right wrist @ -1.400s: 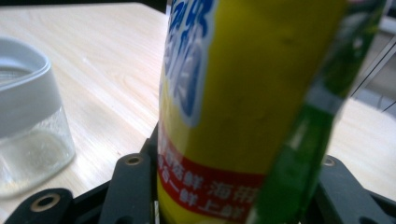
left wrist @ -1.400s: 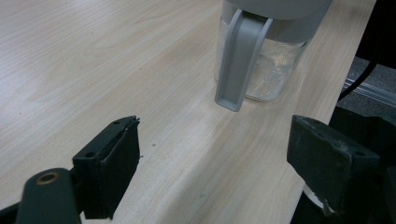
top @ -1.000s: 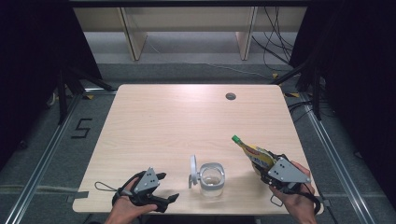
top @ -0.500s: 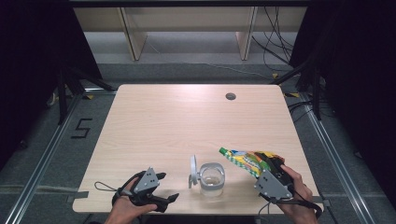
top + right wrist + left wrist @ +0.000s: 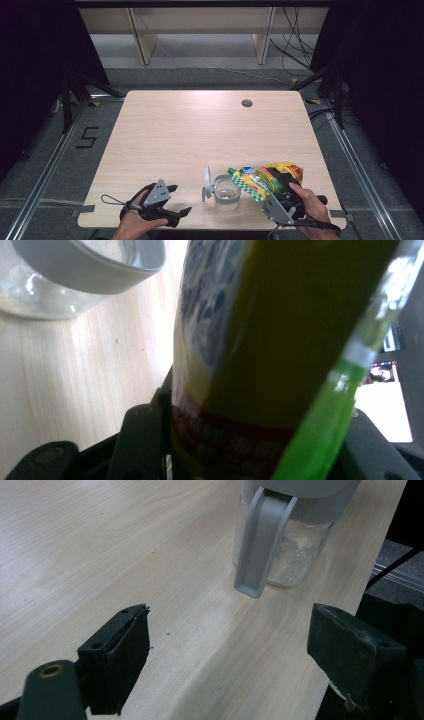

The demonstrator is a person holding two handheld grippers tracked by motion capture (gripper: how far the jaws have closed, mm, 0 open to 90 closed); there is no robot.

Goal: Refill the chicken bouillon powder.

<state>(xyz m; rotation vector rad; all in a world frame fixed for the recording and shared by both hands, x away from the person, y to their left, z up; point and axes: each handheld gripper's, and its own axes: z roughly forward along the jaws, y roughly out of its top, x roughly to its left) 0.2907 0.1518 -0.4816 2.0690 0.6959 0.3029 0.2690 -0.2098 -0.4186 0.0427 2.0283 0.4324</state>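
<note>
The right tool (image 5: 274, 196) is closed on a packet (image 5: 262, 179) printed in green, yellow and red, which is held tilted, its narrow green-capped end pointed toward the open mouth of a clear jar (image 5: 226, 192). In the right gripper view the packet (image 5: 280, 355) is seen gripped between the two black jaws at the bottom edge; its top and its printed text are cut off or too blurred to be read. Just beside it, at the upper left of that view, part of the jar's grey rim (image 5: 95, 270) is shown, the rest being cropped. Whether the packet's tip touches the jar cannot be told.

The left tool (image 5: 167, 202) is rested near the front edge of the worktop (image 5: 190, 130), its jaws spread wide with nothing between them. In the left gripper view the jar (image 5: 290, 535) is seen ahead of the jaws and apart from them, with a grey lid flap (image 5: 260, 540) hanging down its side; the jar's top is cut off by the frame. A pale residue inside the glass is hard to make out.

In the high view the jar's lid (image 5: 206, 181) is stood open at the jar's left. Both hands are cropped at the bottom edge.
</note>
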